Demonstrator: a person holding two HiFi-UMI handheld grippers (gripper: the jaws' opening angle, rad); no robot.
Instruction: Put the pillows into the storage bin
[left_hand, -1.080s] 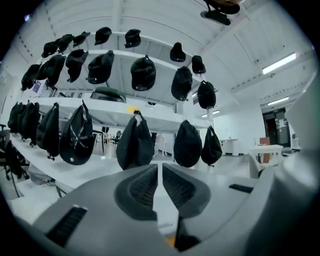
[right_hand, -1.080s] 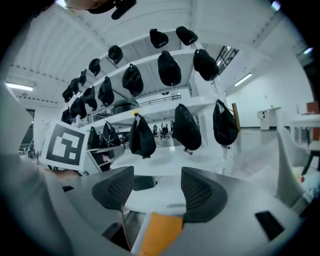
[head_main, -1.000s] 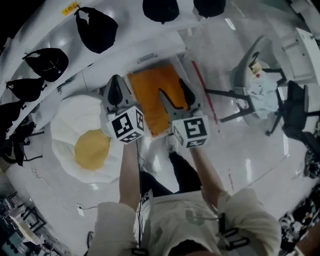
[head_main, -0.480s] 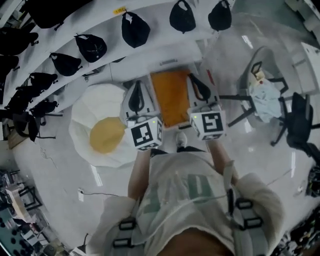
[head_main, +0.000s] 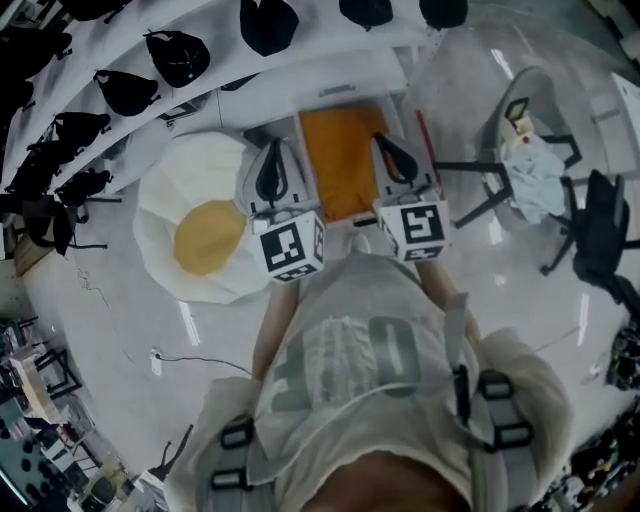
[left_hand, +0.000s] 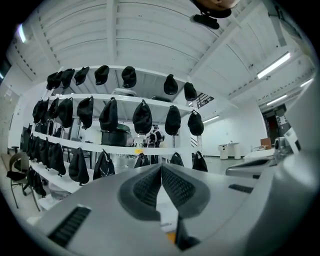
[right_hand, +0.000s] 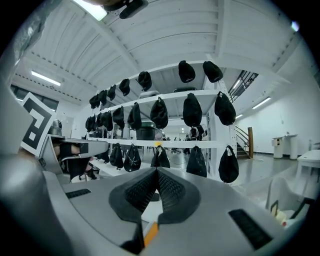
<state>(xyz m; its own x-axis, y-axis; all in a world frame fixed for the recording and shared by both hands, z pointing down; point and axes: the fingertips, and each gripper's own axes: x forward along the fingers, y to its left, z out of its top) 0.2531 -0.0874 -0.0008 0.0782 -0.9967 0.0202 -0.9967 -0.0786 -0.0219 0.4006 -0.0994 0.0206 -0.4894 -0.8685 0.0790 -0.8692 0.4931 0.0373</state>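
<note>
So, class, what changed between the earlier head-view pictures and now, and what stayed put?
The right gripper has just been closing its jaws, with nothing between them, and both grippers rose away from the orange pillow. The left gripper stayed shut; the orange pillow and the fried-egg pillow lie unmoved.

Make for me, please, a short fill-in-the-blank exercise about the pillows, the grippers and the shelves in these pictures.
1. The pillow in the storage bin is ___ in colour.
2. The fried-egg pillow lies on the ___.
3. The left gripper and the right gripper are both ___ and empty.
4. The bags hanging on the shelves are ___.
Missing words: orange; floor; closed; black.
</note>
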